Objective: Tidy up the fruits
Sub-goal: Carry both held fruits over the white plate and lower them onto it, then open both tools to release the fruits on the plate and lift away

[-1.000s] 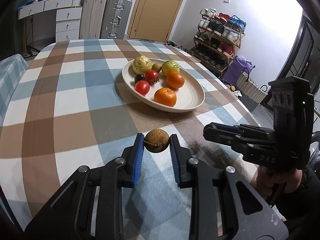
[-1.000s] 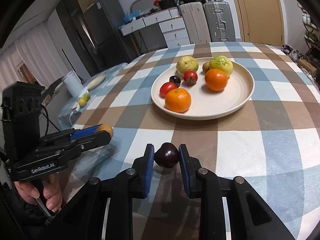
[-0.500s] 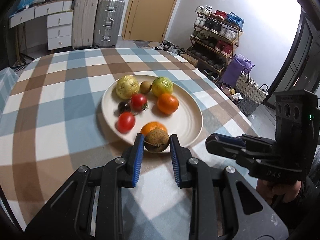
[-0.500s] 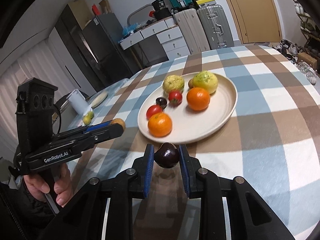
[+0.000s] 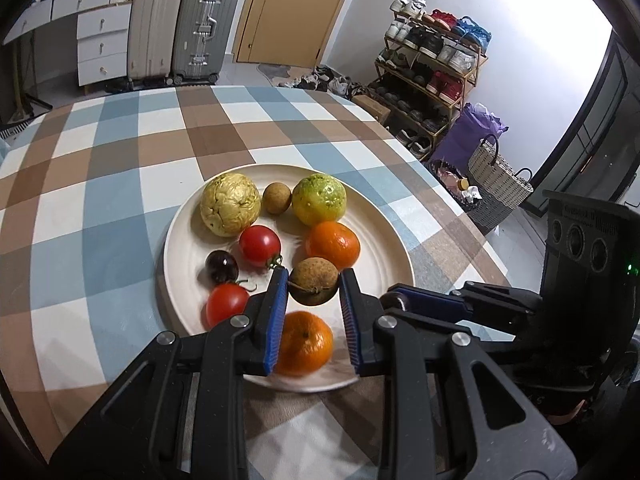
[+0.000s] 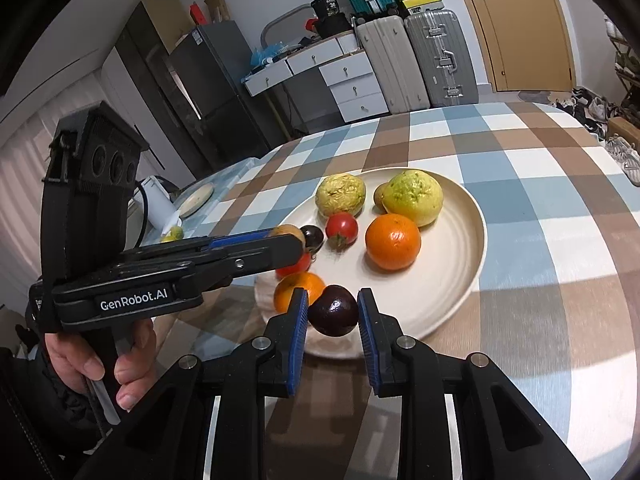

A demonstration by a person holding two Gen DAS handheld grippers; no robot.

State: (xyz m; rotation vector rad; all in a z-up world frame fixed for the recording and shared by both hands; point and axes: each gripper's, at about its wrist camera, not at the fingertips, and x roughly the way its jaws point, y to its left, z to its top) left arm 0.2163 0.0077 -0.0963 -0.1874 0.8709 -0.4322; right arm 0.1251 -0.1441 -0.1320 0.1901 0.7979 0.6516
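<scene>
Left wrist: brown fruit [image 5: 313,286] clamped between left tool [image 5: 313,288] pads.

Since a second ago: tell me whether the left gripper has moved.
Yes. The left gripper, shut on a brown fruit, has moved forward from the bare tablecloth to over the near part of the plate.

Overexposed white glare at upper right of the left wrist view, washing out the wall [image 5: 532,40] above the shoe rack [image 5: 432,60]; elsewhere even, moderate indoor brightness. Heavy fisheye bending and dark vignette at all frame edges in both views. Motion smear on near rim of the plate [image 5: 312,384], soft shadow bands across the tablecloth [image 6: 560,292] at lower right.
</scene>
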